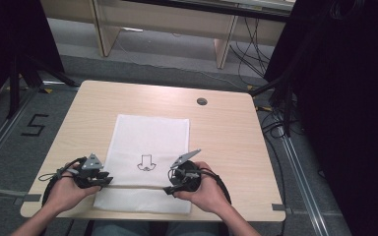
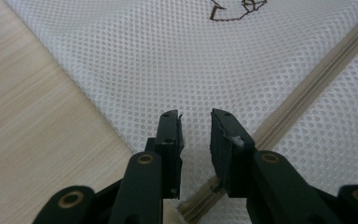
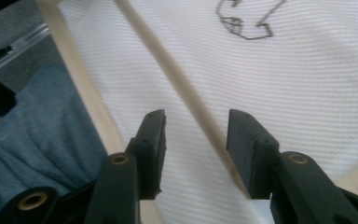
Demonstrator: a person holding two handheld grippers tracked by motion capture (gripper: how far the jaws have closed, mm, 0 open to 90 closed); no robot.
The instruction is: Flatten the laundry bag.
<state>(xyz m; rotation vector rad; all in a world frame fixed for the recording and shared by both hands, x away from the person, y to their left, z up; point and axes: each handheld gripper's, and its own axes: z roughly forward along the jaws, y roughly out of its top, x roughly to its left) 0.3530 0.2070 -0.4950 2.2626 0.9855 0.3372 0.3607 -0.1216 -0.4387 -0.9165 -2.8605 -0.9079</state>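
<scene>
White mesh fabric, a flat rectangular laundry bag (image 1: 150, 142) with a small dark outline drawing (image 1: 146, 163) stitched on it, is lying on the pale wooden table (image 1: 226, 132), its near end reaching almost to the table's front edge. A beige zipper (image 1: 138, 187) is running across the bag near that end, between the two hands.

Black two-jaw left gripper (image 1: 107, 180) is sitting at the bag's left edge, right by the zipper's end. In the left gripper view its jaws are standing a little apart just over the mesh (image 2: 168, 65), gripping nothing, with the zipper (image 2: 307, 88) passing under the right-hand jaw.

Black right gripper (image 1: 170, 189) is hovering at the zipper's right part, tilted toward the bag. In the right gripper view its jaws are standing wider apart, released, with the zipper tape (image 3: 177, 79) running through the gap below them and nothing pinched. Blue-grey cloth (image 3: 37, 135) on the person's lap is showing beyond the table edge.
</scene>
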